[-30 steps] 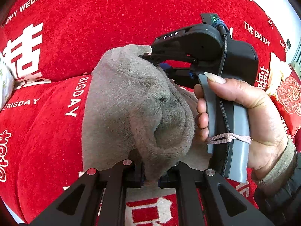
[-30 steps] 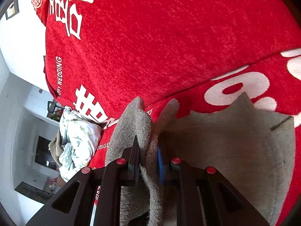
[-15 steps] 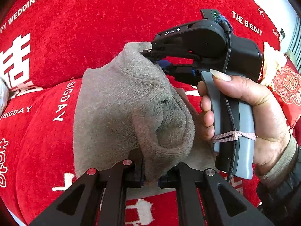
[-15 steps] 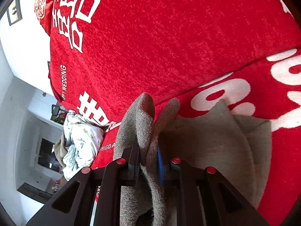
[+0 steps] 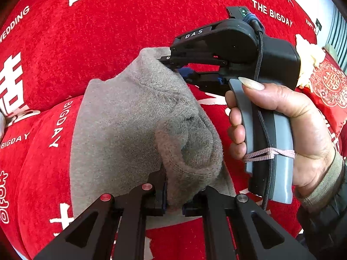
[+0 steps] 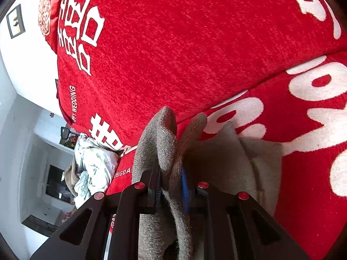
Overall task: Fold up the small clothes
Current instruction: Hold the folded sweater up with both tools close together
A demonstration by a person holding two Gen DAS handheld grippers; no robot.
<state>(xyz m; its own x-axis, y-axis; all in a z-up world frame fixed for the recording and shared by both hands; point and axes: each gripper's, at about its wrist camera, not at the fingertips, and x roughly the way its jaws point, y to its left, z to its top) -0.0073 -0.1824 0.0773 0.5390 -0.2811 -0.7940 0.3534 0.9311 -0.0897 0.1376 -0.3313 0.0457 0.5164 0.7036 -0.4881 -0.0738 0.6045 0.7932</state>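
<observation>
A small grey knitted garment (image 5: 121, 130) hangs stretched between both grippers above the red sofa cover (image 5: 108, 32). My left gripper (image 5: 173, 201) is shut on a bunched fold of its near edge. My right gripper (image 5: 173, 65), held by a person's hand (image 5: 292, 125), is shut on the garment's far top corner. In the right wrist view the right gripper (image 6: 171, 186) pinches two raised grey folds (image 6: 167, 134), and the rest of the grey garment (image 6: 227, 162) drapes on the seat to the right.
The sofa's red backrest (image 6: 173, 43) with white lettering rises behind the seat. A crumpled pale printed cloth (image 6: 93, 164) lies at the sofa's far end. A red embroidered cushion (image 5: 329, 84) sits at the right edge of the left wrist view.
Both grippers have shifted sideways along the sofa with the grey garment held between them; the lettering has slid across both views. Both grips are unchanged.
</observation>
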